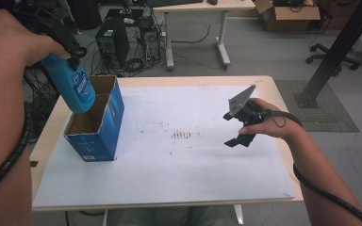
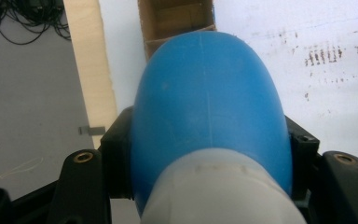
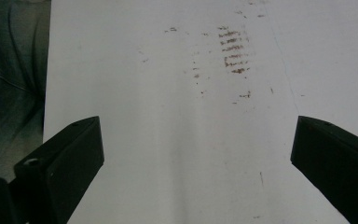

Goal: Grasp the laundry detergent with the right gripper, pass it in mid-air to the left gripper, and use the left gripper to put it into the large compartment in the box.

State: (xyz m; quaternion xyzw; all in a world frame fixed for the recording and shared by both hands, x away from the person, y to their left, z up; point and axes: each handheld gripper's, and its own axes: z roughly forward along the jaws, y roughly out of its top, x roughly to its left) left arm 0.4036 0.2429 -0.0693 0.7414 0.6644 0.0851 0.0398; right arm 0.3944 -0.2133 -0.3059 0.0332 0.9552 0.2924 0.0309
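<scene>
Item: blue bottle [image 1: 73, 87], carried over the open blue box [image 1: 99, 123] near the table's [image 1: 264, 89] left edge.

Risk: likely next is lowering the bottle into the box. The bottle hangs tilted, its base just above the box's open top; if it comes down off-centre it could catch the cardboard rim and tip or shove the box toward the left edge. The smooth rounded plastic, gripped near the neck, might also swivel between the jaws.

Appearance: bright blue plastic body with rounded shoulders, a white cap end [image 2: 219, 191] toward the hand, a printed label on the side. A faint mould seam runs down the body in the left gripper view.

Left gripper [image 1: 68, 44]: jaws clenched on the bottle, one on either side of it.

Right gripper [image 1: 242, 125]: jaws spread wide, nothing between them, hovering over the white sheet [image 1: 179, 174] toward the right edge, well apart from the box.

Other: brown smudges [image 1: 181, 135] mid-sheet.
</scene>
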